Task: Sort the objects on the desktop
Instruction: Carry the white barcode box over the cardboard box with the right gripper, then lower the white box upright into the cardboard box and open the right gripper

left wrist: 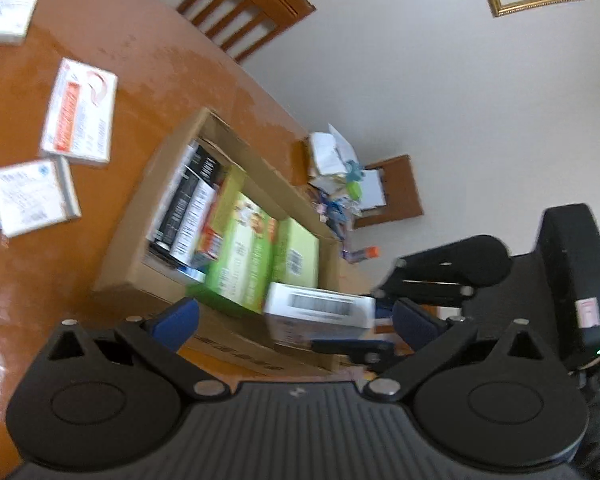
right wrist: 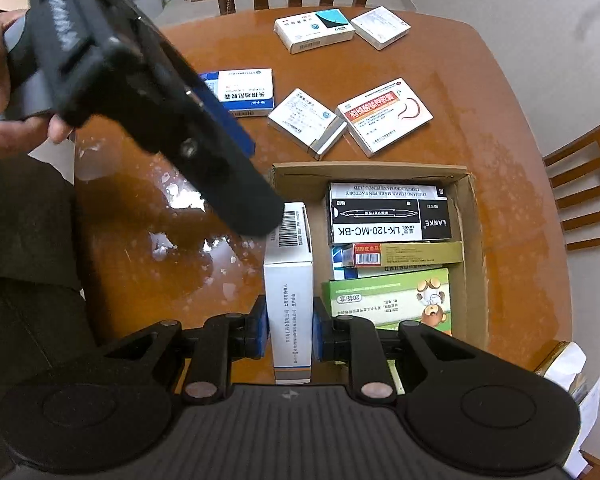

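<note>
The right gripper [right wrist: 290, 330] is clamping a white barcoded box [right wrist: 289, 280], hovering it at the cardboard box's [right wrist: 470, 216] left wall. The left gripper [left wrist: 296, 320] is hanging wide and empty nearby. Best bet: keep it upright and slide it into the gap beside the green carton [right wrist: 388, 296].
</note>
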Demonstrator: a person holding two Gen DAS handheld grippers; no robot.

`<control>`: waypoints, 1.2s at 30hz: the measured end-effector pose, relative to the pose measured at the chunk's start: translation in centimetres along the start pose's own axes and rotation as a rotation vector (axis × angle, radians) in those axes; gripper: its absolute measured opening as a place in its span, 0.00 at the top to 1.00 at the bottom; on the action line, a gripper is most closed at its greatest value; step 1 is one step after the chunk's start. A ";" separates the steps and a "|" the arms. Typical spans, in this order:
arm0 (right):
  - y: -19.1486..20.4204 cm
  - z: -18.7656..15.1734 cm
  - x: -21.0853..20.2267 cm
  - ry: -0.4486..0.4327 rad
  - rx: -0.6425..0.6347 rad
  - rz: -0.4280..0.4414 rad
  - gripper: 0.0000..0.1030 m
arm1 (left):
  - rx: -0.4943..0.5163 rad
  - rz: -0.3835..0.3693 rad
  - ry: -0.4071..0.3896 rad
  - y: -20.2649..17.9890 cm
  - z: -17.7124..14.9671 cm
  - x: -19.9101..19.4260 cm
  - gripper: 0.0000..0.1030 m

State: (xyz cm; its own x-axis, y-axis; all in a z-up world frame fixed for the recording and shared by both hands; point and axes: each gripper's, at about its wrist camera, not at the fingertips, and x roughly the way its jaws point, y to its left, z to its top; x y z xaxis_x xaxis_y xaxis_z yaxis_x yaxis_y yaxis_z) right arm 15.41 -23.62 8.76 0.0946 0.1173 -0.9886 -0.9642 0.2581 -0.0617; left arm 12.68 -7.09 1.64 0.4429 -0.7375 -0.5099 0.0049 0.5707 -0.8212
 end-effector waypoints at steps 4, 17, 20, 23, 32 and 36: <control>-0.1 0.0 -0.2 -0.012 -0.018 0.006 0.76 | -0.036 -0.006 0.040 -0.3 0.3 0.6 0.01; -0.1 0.4 -0.1 -0.020 -0.059 0.025 0.76 | 0.030 0.094 0.066 -1.6 0.5 1.6 0.01; -0.4 0.5 -0.2 -0.026 -0.055 0.022 0.76 | 0.031 0.120 0.072 -1.3 0.7 2.1 0.01; -0.7 0.6 -0.3 -0.030 -0.053 0.021 0.76 | 0.013 0.120 0.073 -0.7 0.9 2.3 0.01; -1.0 0.5 0.0 -0.032 -0.051 0.027 0.76 | -0.015 0.146 0.073 0.6 1.2 2.6 0.01; -1.0 0.5 0.2 -0.030 -0.051 0.027 0.76 | -0.019 0.146 0.073 0.7 1.3 2.7 0.01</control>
State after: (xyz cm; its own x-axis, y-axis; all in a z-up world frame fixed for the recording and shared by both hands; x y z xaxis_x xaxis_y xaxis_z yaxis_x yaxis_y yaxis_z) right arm 16.54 -23.43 8.70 0.0746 0.1523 -0.9855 -0.9778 0.2052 -0.0423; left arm 15.01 -8.19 0.01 0.3709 -0.6718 -0.6412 -0.0717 0.6677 -0.7410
